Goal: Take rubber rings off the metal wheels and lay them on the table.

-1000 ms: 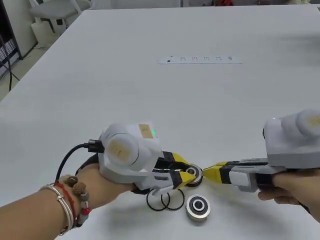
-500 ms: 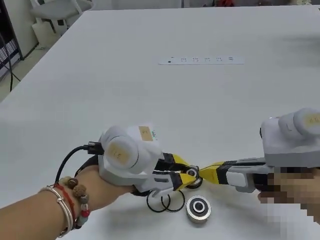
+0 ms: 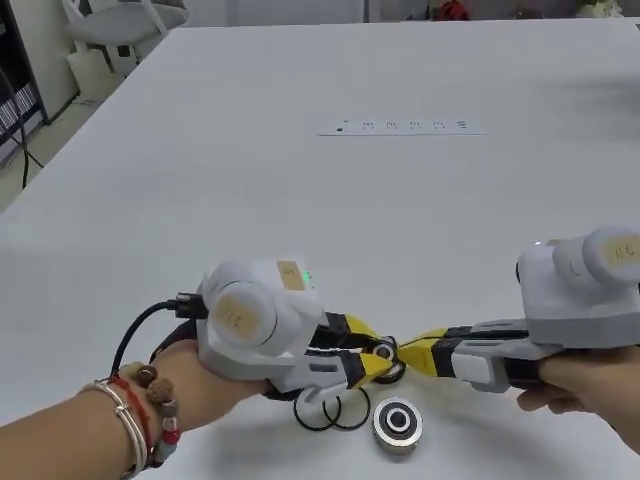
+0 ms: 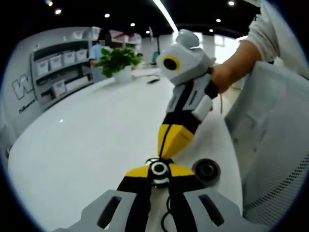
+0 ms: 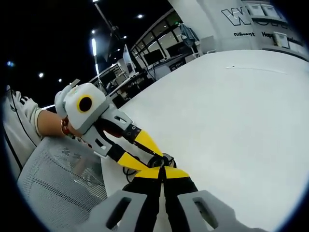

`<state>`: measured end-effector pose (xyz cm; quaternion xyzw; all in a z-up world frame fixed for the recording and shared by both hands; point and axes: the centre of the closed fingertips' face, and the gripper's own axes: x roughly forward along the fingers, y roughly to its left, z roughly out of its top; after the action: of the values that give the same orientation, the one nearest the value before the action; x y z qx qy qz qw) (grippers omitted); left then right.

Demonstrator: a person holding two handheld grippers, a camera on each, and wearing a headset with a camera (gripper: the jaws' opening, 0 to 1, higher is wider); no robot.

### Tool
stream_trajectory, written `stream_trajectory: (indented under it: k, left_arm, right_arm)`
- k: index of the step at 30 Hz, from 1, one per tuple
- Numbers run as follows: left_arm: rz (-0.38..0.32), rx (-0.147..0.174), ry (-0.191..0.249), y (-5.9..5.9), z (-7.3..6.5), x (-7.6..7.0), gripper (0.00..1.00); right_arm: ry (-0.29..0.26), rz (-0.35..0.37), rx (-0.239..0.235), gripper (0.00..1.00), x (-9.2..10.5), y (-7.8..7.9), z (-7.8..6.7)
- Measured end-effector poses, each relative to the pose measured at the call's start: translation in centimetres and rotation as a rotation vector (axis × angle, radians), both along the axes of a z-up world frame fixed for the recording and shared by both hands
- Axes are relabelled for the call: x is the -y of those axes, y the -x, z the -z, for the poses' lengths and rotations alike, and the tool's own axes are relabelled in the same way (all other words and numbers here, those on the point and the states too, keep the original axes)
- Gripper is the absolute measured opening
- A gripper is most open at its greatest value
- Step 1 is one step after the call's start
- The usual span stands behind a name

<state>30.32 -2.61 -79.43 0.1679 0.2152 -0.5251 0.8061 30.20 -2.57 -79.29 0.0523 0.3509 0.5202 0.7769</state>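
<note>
My left gripper is shut on a small metal wheel, held just above the white table. In the left gripper view the wheel sits between my yellow fingertips, with a black rubber ring around it. My right gripper comes in from the right, its tips pinched together on the ring at the wheel's edge. Two loose rubber rings lie overlapping on the table below the left gripper. A second metal wheel lies flat beside them.
A white power strip lies across the middle of the table, far from the work. Chairs stand beyond the far left corner. The table's near edge is close under my hands.
My right gripper's tips have edged left, tighter against the wheel held in my left gripper. The rings and the second wheel lie where they were.
</note>
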Motion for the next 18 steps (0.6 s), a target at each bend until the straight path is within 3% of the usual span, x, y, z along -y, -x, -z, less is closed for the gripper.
stream_trajectory:
  k: [18]
  left_arm:
    - [-0.001,0.011,-0.004,0.13,-0.01,-0.06,0.14]
  right_arm:
    - [-0.008,-0.018,0.035,0.00,-0.34,0.36,-0.47]
